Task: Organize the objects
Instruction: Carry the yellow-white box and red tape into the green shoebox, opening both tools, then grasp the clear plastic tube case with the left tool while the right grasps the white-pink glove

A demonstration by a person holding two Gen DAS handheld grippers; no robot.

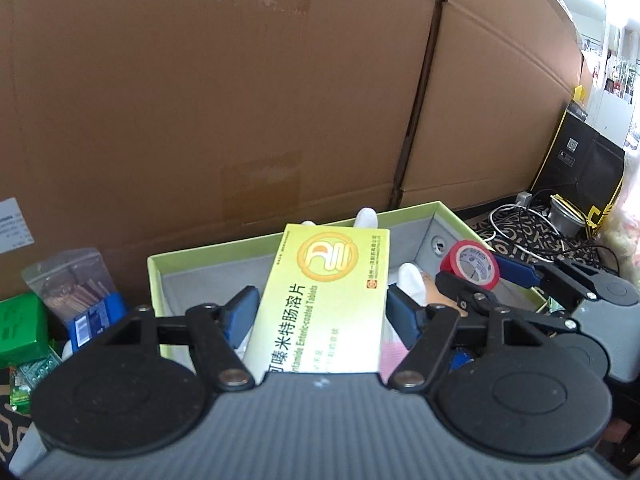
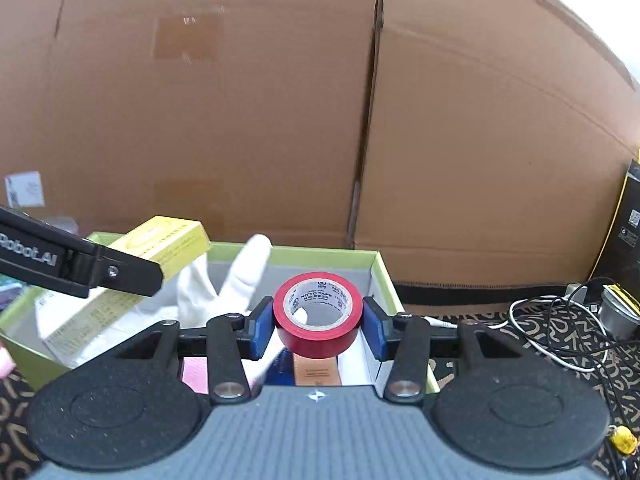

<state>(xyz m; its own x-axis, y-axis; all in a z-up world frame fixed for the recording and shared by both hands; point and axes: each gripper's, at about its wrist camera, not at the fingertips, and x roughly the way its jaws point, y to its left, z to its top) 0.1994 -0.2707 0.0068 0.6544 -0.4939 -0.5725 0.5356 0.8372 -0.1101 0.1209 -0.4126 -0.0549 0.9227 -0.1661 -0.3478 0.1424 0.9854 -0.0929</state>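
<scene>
My left gripper (image 1: 322,314) is shut on a yellow-green medicine box (image 1: 324,300), its blue pads pressing the box's two long sides. It holds the box over an open carton with a green rim (image 1: 200,252) and a grey inside. My right gripper (image 2: 318,326) is shut on a red tape roll (image 2: 320,316) above the same carton's (image 2: 384,280) right half. A white glove (image 2: 224,288) lies in the carton. In the right wrist view the medicine box (image 2: 160,248) hangs at the left in the other gripper's black finger (image 2: 100,270). The left wrist view shows the tape roll (image 1: 470,264) at the right.
A tall cardboard wall (image 1: 240,80) stands right behind the carton. Left of it lie a zip bag of sticks (image 1: 76,284) and a green packet (image 1: 20,328). On the right are tangled cables (image 2: 560,320), a metal can (image 2: 616,316) and a black box with yellow trim (image 1: 580,160).
</scene>
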